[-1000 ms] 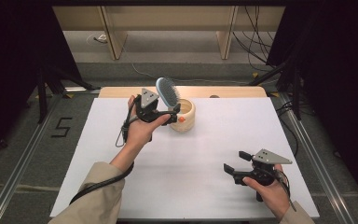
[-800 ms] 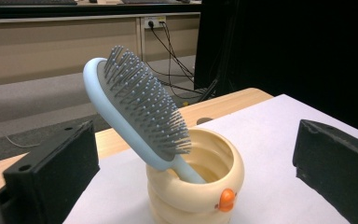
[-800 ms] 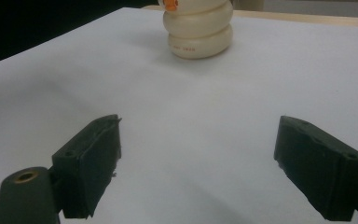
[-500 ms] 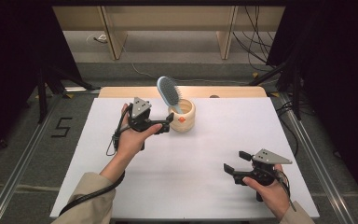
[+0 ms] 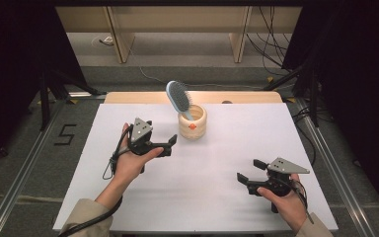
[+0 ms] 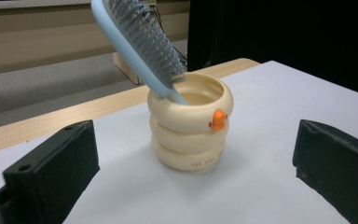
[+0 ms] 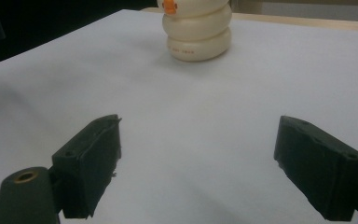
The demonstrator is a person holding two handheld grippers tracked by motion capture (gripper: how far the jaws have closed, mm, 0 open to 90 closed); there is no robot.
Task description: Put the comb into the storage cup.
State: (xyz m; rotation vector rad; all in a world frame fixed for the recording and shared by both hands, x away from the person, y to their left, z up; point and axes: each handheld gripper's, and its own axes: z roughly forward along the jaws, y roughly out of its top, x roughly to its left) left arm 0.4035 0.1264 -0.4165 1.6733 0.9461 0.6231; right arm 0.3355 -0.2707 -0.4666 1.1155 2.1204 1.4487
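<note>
One hairbrush [image 5: 178, 96] in one cup [image 5: 192, 122]; two grippers, jaws apart.

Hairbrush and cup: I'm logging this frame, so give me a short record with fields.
hairbrush: blue, handle down in the cup, head leaning out over the rim
cup: cream, ringed, upright at the far middle of the table
left gripper: open, empty, short of the cup
right gripper: open, empty, near the front edge

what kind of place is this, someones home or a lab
Most likely a lab or recording setup, not a home: a bare white table flanked by black curtains, loose cables on the floor, and a taped number 5 beside metal rails.
</note>
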